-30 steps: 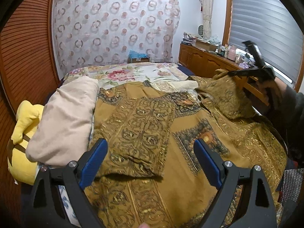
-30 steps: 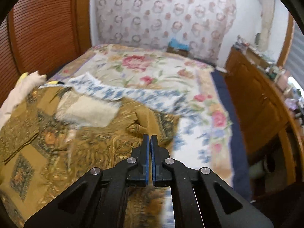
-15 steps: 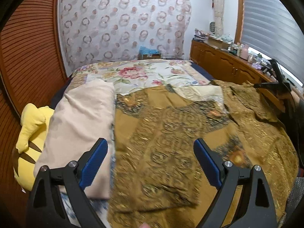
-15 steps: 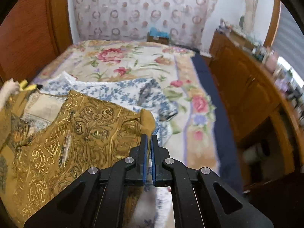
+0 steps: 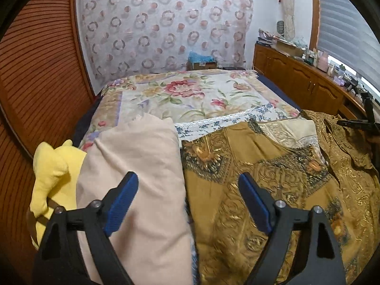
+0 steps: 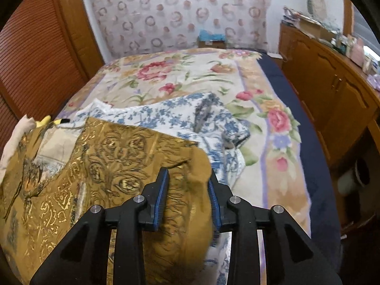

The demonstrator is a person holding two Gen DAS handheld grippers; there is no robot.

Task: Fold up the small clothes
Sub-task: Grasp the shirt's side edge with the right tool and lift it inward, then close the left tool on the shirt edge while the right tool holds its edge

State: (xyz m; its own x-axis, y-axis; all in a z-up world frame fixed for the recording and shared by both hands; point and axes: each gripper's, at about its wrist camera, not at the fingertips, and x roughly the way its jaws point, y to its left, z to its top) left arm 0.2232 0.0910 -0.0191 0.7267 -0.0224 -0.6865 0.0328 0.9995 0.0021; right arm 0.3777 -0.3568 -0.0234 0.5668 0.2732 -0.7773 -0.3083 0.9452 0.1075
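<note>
At lower centre, the right tongs are opening to let a fold of the mustard-gold patterned garment settle on the floral bed, while the left tongs, wide and closing slightly, hold nothing.

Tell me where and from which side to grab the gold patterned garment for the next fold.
Take the gold patterned garment at its far right corner, the loose rounded flap lying over the blue floral cloth. Come from the right edge, low and level: that corner lies free between the opening right tongs, so pads can likely slide around it.
</note>
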